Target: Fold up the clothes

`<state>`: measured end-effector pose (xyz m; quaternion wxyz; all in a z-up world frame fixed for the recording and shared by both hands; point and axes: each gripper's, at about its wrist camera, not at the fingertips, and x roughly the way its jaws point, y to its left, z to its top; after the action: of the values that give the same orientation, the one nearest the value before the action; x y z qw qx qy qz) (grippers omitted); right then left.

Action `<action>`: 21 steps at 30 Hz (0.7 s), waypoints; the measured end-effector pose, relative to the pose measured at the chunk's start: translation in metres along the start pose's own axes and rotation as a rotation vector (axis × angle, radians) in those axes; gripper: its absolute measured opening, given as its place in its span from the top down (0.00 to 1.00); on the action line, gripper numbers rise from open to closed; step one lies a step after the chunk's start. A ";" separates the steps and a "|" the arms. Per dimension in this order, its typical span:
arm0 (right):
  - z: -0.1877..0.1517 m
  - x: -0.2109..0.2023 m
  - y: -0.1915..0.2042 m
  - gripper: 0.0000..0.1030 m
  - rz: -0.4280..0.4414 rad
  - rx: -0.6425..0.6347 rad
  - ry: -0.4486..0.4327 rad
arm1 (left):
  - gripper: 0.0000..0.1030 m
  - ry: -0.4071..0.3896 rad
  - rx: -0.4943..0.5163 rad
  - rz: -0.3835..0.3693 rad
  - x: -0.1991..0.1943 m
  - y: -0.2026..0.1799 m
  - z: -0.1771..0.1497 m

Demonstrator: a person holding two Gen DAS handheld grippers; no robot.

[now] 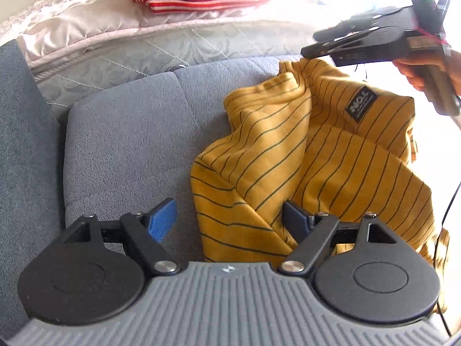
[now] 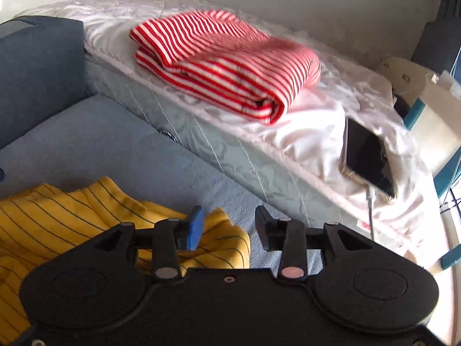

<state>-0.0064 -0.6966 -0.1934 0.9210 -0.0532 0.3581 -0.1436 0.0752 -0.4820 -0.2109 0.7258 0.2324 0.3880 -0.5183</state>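
Observation:
A crumpled yellow garment (image 1: 288, 155) with thin dark stripes and a black label lies on the grey sofa cushion (image 1: 124, 144). My left gripper (image 1: 230, 220) is open at its near left edge. The right blue pad rests against a fold and the left pad is over bare cushion. My right gripper (image 1: 312, 43), held by a hand, hovers over the garment's far corner. In the right wrist view the right gripper (image 2: 229, 226) is open, with the yellow garment (image 2: 57, 216) and its edge just below the left finger. A folded red-and-white striped garment (image 2: 224, 63) lies on the bed.
A mattress (image 2: 230, 150) with a white sheet runs along the sofa's far side. A phone (image 2: 368, 161) with a cable plugged in lies on the sheet near the edge. A blue-grey armrest (image 2: 37, 72) stands at the left. Bright light washes out the right side of the left wrist view.

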 end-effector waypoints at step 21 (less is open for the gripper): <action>0.014 0.052 0.119 0.64 0.270 -0.085 0.178 | 0.19 0.026 0.022 -0.001 0.012 -0.007 -0.006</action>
<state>0.0661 -0.5986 -0.2407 0.8935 -0.0307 0.4480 -0.0075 0.0686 -0.4872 -0.2238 0.7179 0.2469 0.3918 -0.5198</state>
